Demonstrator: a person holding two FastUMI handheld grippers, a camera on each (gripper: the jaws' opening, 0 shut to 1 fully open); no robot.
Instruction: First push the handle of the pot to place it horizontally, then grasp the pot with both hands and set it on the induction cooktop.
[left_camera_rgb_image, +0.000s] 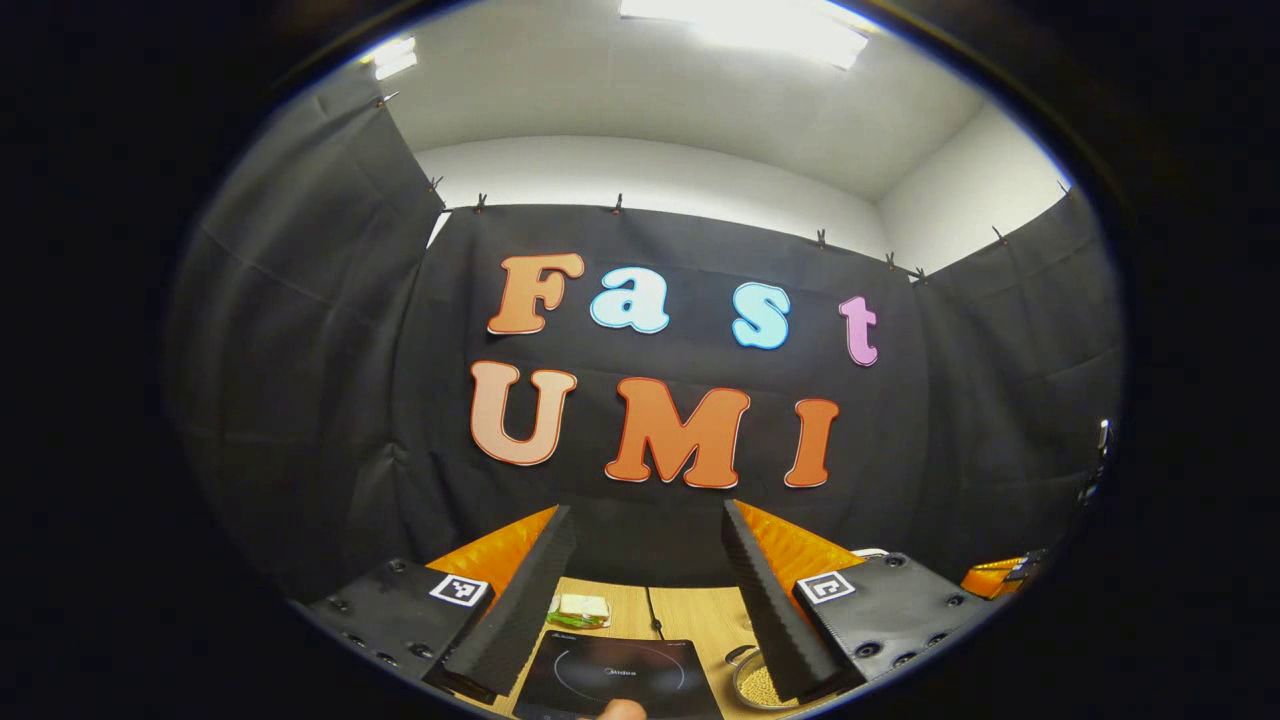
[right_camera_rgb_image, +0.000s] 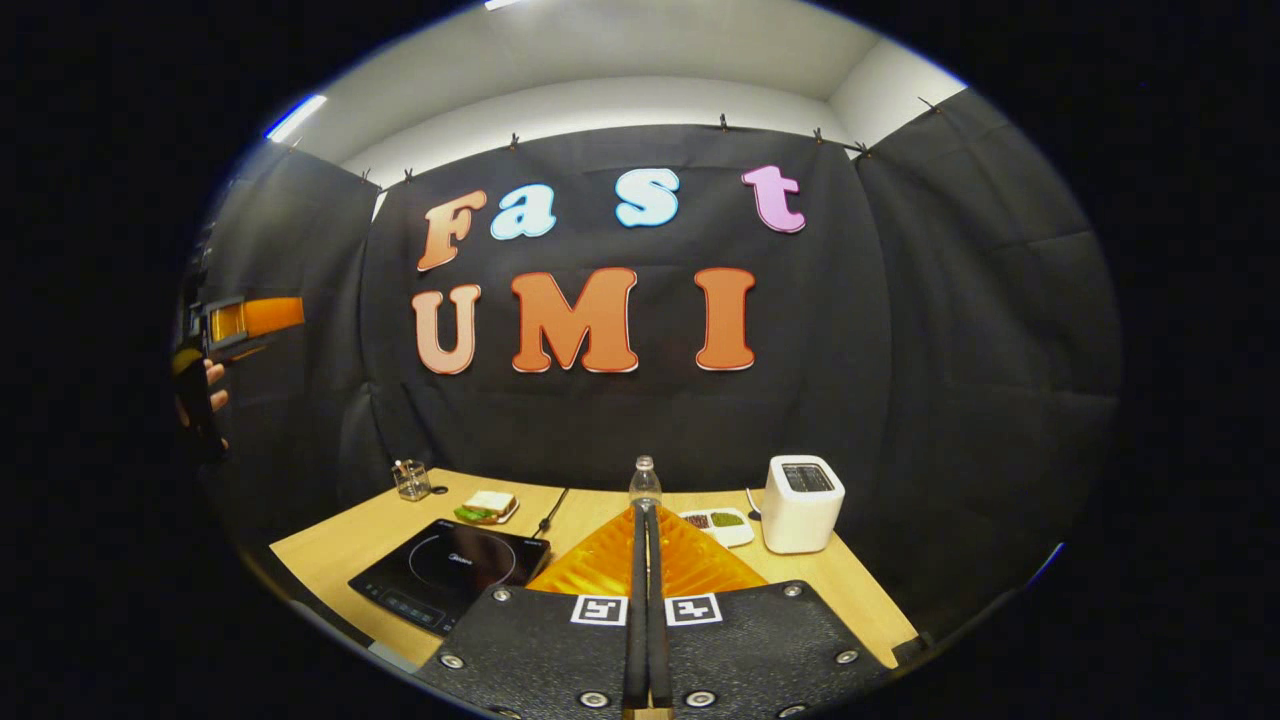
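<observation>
In the left gripper view my left gripper (left_camera_rgb_image: 648, 512) is held high and open, with nothing between its fingers. Below it lies the black induction cooktop (left_camera_rgb_image: 620, 672) on the wooden table. To the cooktop's right, a metal pot (left_camera_rgb_image: 752, 686) holding yellowish grains peeks out, mostly hidden behind one finger. In the right gripper view my right gripper (right_camera_rgb_image: 645, 515) is shut, its fingers pressed together on nothing. It hangs above the table with the cooktop (right_camera_rgb_image: 450, 570) to its lower left. A hand (right_camera_rgb_image: 198, 400) holds the left gripper up at the far left.
A sandwich on a plate (right_camera_rgb_image: 487, 507) and a small glass holder (right_camera_rgb_image: 411, 480) sit behind the cooktop. A clear bottle (right_camera_rgb_image: 645, 478), a white divided dish (right_camera_rgb_image: 722, 524) and a white toaster (right_camera_rgb_image: 803, 503) stand at the back right. A cable (left_camera_rgb_image: 655, 612) runs from the cooktop.
</observation>
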